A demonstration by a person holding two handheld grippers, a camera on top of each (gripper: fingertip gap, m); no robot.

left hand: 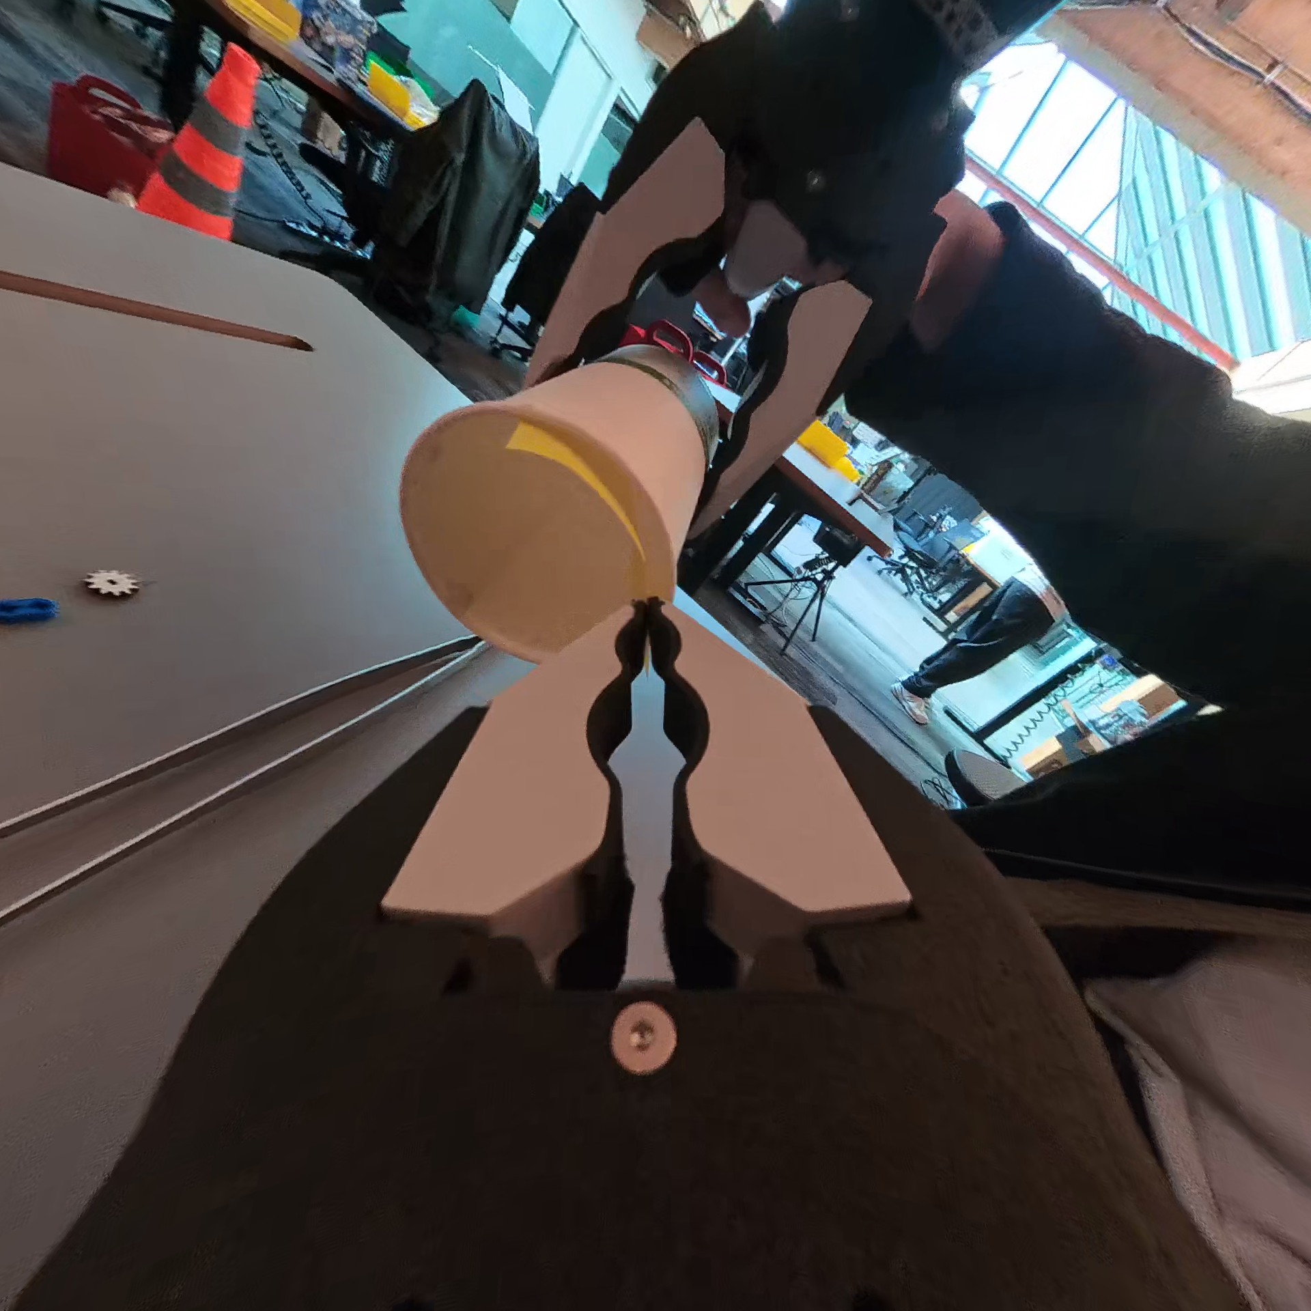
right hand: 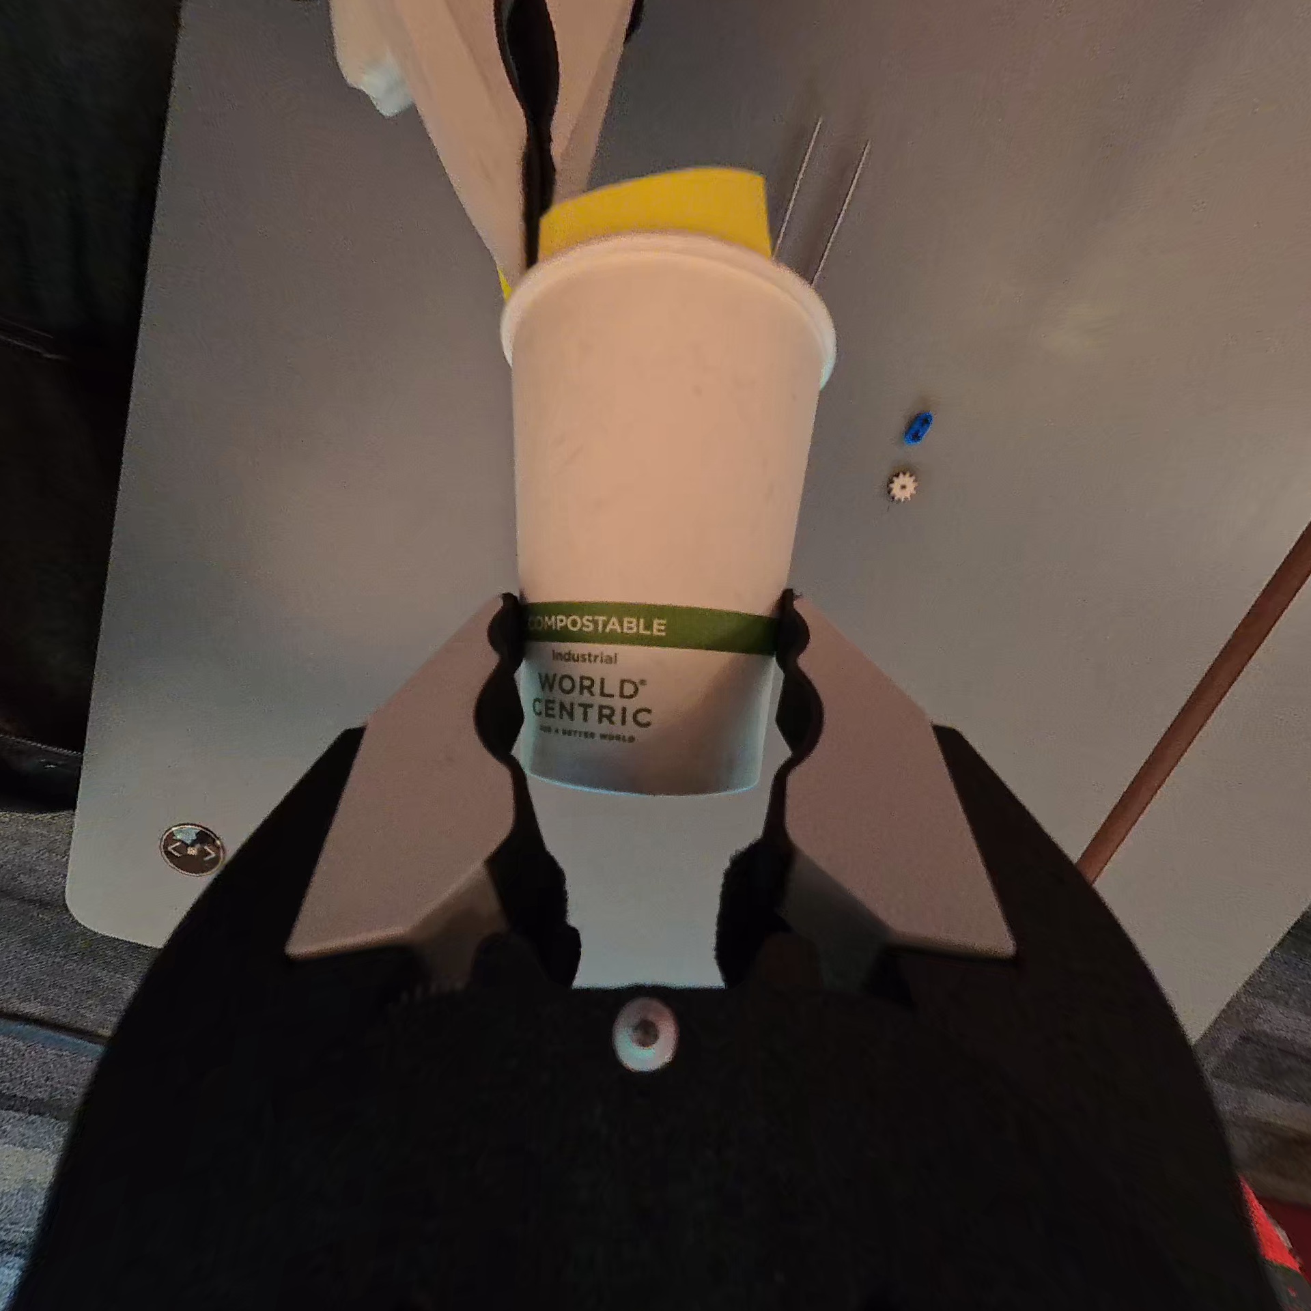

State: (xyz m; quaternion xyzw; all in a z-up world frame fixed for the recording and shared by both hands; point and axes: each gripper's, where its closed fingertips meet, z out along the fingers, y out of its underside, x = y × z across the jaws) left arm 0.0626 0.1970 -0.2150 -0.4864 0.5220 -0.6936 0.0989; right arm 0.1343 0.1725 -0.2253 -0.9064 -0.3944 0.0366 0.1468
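My right gripper (right hand: pixel 649 617) is shut on the base of a white paper cup (right hand: pixel 660 461) with a green band, and holds it above the grey table (right hand: pixel 319 426). A yellow paper sheet (right hand: pixel 653 206) sticks out of the cup's mouth. My left gripper (left hand: pixel 647 610) is shut, with a thin edge of the yellow sheet (left hand: pixel 567 461) pinched between its pads at the rim of the cup (left hand: pixel 539 525). In the right wrist view the left gripper's fingers (right hand: pixel 468 142) meet at the sheet's left edge. In the left wrist view the right gripper's fingers (left hand: pixel 638 234) flank the cup's far end.
A small white gear (left hand: pixel 111 583) and a blue piece (left hand: pixel 28 610) lie on the table (left hand: pixel 213 426); both also show in the right wrist view, the gear (right hand: pixel 902 486) and the blue piece (right hand: pixel 918 428). An orange cone (left hand: pixel 206 149) stands behind. A person's dark sleeve (left hand: pixel 1064 426) fills the right. About 8 centimeters separates my left fingertips from my right.
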